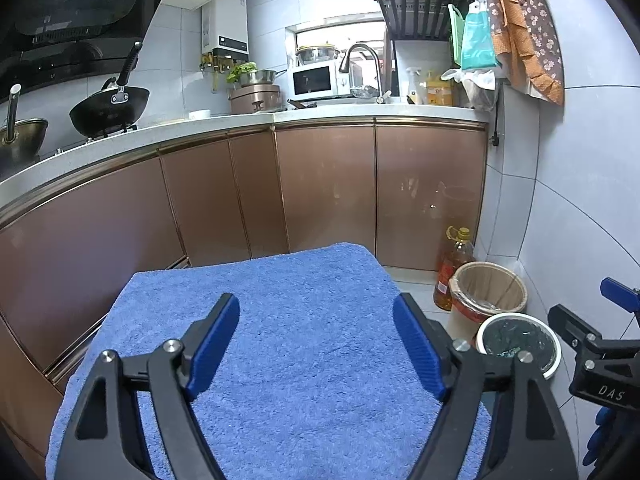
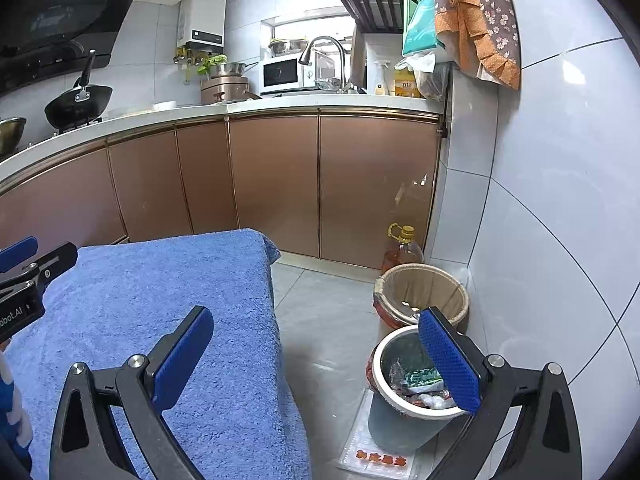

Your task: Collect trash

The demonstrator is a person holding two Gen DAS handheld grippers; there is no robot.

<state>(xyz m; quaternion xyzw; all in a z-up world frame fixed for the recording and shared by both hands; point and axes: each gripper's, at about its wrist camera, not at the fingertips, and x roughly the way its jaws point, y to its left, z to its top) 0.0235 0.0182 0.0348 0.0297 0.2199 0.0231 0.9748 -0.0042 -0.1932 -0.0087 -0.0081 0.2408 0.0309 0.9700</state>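
Cabinets (image 1: 320, 188): brown doors under a pale counter (image 1: 328, 114) that carries a wok (image 1: 108, 110), a microwave (image 1: 316, 79) and a tap (image 1: 362, 60).
Towel (image 1: 288, 340): blue, spread flat over a raised surface in front of both grippers.
Tan bin (image 2: 424, 292): on the floor by the wall, lined with a bag, just behind the grey bin.
Grey bin (image 2: 404, 408): white rim, holding wrappers and other trash (image 2: 416, 384).
Oil bottle (image 2: 402, 248): upright on the floor behind the tan bin.
Left gripper (image 1: 316, 344): jaws spread wide over the towel, holding nothing.
Right gripper (image 2: 316, 360): jaws spread wide, empty; its right finger (image 2: 448, 360) lies in front of the grey bin's rim.
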